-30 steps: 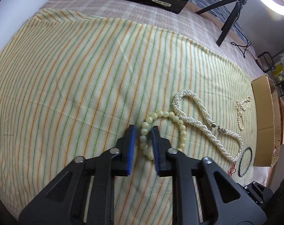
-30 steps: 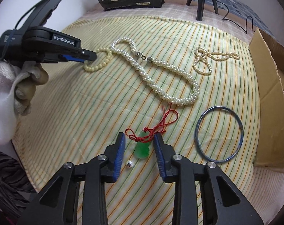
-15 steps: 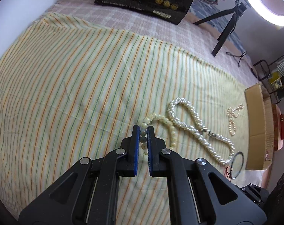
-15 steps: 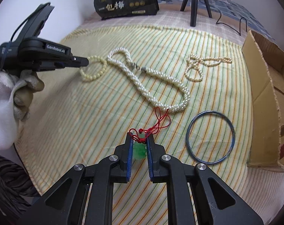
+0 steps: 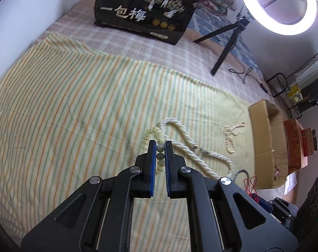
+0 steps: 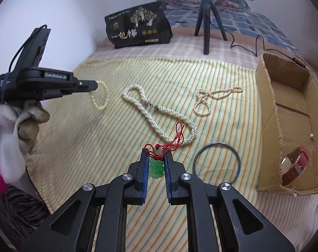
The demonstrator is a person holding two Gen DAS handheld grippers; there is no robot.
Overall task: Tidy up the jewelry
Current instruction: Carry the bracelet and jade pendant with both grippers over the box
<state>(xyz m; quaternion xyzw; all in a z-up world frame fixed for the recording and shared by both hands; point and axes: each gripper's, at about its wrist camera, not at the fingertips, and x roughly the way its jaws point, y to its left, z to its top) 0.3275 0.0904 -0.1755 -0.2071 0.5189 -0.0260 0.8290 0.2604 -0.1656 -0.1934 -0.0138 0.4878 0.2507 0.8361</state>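
My left gripper [image 5: 160, 145] is shut on a pale yellow bead bracelet [image 5: 152, 131] and holds it lifted above the striped cloth; from the right wrist view the bracelet [image 6: 100, 98] hangs from that gripper [image 6: 94, 85]. My right gripper [image 6: 156, 156] is shut on a green jade pendant [image 6: 156, 168] with a red cord [image 6: 177, 136], raised off the cloth. A thick white pearl necklace [image 6: 159, 111], a thin pearl strand [image 6: 211, 98] and a blue bangle [image 6: 216, 161] lie on the cloth.
An open cardboard box [image 6: 270, 113] stands at the right and holds a red watch [image 6: 295, 163] and a pearl. A black bag [image 6: 137, 29] and a tripod [image 6: 207, 21] stand at the back. The cloth's front edge is near my grippers.
Both grippers closed, the left on the bead bracelet, the right on the jade pendant, and both have lifted their pieces up off the cloth.
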